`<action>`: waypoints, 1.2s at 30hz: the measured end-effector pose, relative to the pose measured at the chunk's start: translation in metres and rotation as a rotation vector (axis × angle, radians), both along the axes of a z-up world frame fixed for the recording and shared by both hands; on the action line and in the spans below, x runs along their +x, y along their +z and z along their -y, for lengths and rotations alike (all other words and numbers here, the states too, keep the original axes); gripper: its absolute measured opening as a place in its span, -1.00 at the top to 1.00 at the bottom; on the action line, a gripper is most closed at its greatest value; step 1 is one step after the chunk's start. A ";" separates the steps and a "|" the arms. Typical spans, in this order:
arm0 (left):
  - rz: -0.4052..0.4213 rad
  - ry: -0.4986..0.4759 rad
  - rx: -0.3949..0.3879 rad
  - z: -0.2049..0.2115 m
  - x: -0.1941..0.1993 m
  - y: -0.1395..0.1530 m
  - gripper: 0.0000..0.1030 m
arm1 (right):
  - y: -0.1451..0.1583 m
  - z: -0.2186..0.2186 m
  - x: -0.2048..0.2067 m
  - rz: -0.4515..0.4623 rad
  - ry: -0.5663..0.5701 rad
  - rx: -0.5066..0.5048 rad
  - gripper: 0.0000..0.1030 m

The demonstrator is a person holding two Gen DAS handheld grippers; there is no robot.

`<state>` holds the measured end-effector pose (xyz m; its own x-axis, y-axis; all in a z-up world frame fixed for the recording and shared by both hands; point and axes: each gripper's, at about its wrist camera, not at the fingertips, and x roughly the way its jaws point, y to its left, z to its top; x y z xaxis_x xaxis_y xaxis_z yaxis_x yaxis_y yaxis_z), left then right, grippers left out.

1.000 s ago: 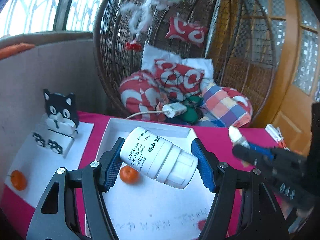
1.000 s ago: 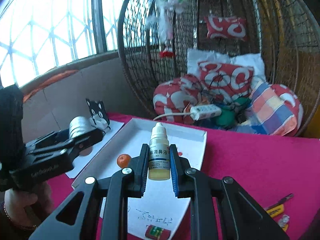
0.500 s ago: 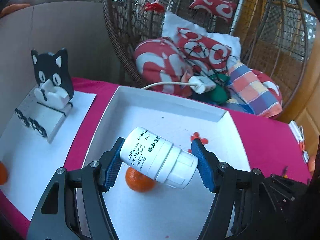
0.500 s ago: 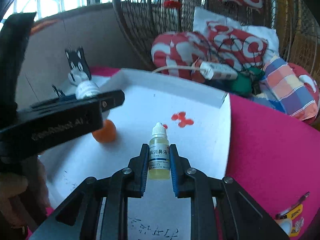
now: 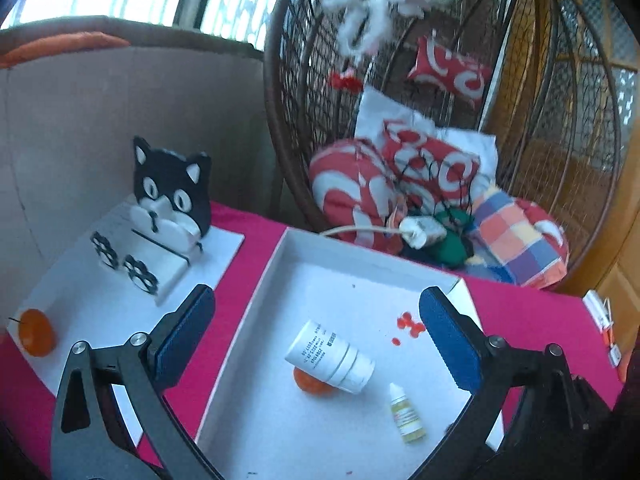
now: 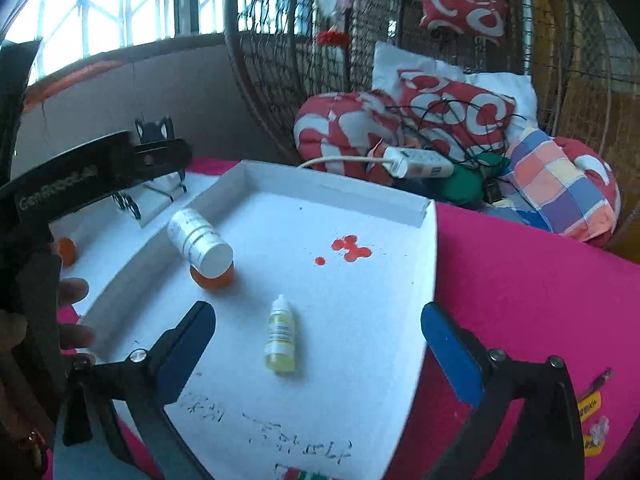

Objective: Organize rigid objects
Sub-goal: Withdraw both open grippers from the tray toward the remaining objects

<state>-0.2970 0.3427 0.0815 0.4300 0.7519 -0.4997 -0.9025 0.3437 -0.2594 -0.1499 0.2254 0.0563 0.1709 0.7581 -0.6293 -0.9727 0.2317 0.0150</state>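
My left tongs (image 5: pixel 316 336) and right tongs (image 6: pixel 318 344) have both just been opening and now stand spread wide, nothing between them. The pill bottle (image 5: pixel 330 357) lies on its side ahead of the left pair, propped on a small orange (image 5: pixel 310 384); the dropper bottle (image 6: pixel 280 336) lies flat just ahead of the right pair. Both sit in the white tray (image 6: pixel 336 182). I'd back straight out, clear of the tray wall. The worktop (image 6: pixel 520 280) is magenta; a wicker hanging chair (image 5: pixel 540 120) with cushions stands beyond.
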 end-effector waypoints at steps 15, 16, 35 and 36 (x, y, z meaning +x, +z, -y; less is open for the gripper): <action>-0.009 -0.392 0.131 0.106 0.029 0.017 -1.00 | 0.064 0.145 0.072 -0.058 -0.078 0.235 -1.00; -0.009 -0.393 0.133 0.114 0.028 0.015 -1.00 | 0.057 0.149 0.063 -0.025 -0.047 0.197 -1.00; -0.318 -0.535 -0.201 0.204 0.120 -0.082 -0.51 | 0.023 0.258 0.116 0.006 -0.325 0.179 -0.99; -0.324 -0.534 -0.207 0.205 0.121 -0.086 -0.47 | 0.020 0.261 0.118 -0.002 -0.320 0.181 -0.99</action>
<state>-0.1756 0.1374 -0.0047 0.5209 0.3511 -0.7781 -0.6649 0.7385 -0.1118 -0.0318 -0.0352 0.0764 0.4169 0.7653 -0.4904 -0.8511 0.5181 0.0850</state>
